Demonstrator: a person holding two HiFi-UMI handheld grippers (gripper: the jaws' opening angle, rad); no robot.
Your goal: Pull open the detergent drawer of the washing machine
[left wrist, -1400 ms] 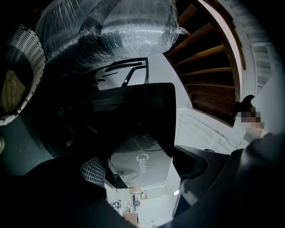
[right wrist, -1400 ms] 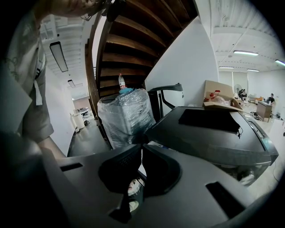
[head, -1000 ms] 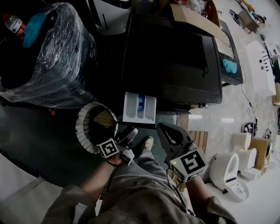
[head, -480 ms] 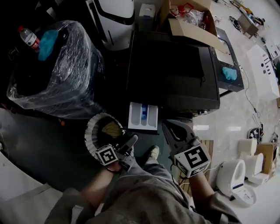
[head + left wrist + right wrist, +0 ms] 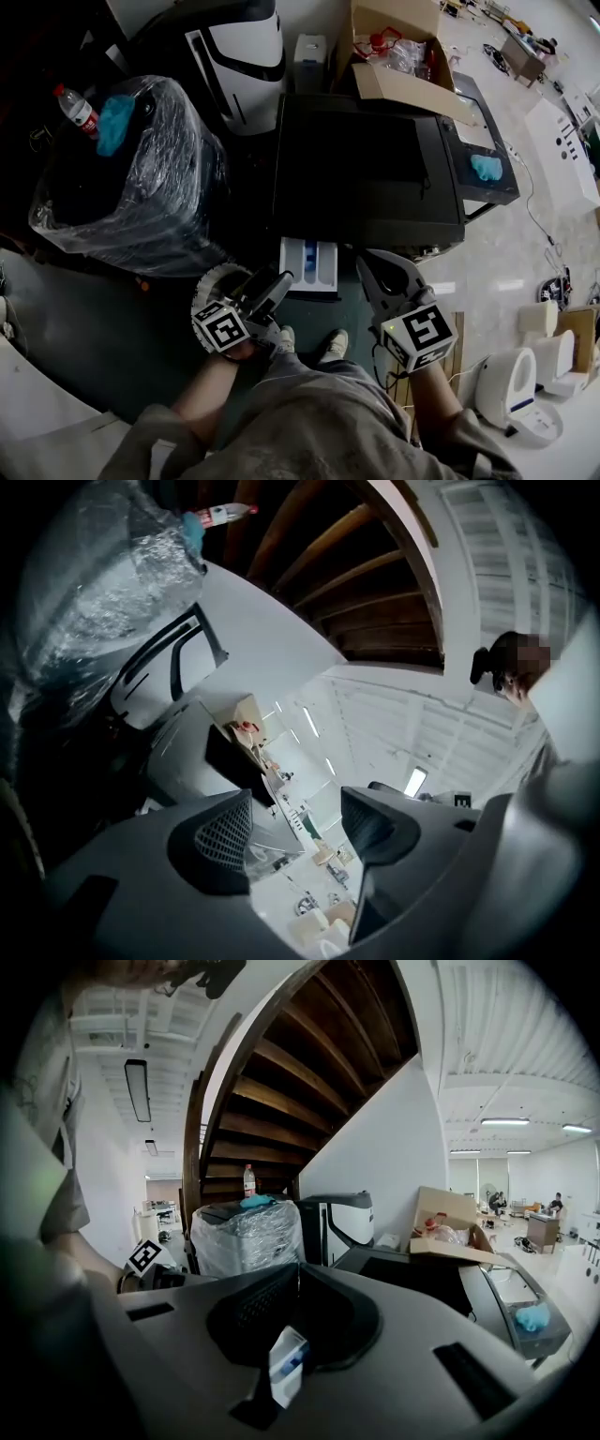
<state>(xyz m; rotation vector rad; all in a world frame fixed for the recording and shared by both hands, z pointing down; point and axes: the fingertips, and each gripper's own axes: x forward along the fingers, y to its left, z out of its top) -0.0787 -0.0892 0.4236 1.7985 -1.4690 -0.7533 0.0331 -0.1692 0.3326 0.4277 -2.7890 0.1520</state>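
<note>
The drawer (image 5: 309,267) is already out, white and blue, sticking from the front of the dark washer (image 5: 366,169) in the middle of the head view. The left gripper (image 5: 270,292) sits just lower left of it, jaws apart with nothing in them (they have just been closing a bit). The right gripper (image 5: 382,274), lower right, has its jaws together. I think a bump from a gripper or a shoe (image 5: 334,345) could push the drawer back in.

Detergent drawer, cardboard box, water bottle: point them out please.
detergent drawer (image 5: 308,266), head view, blue-marked middle compartment.
cardboard box (image 5: 409,89), head view, open front flap.
water bottle (image 5: 76,107), head view, clear body below cap.
</note>
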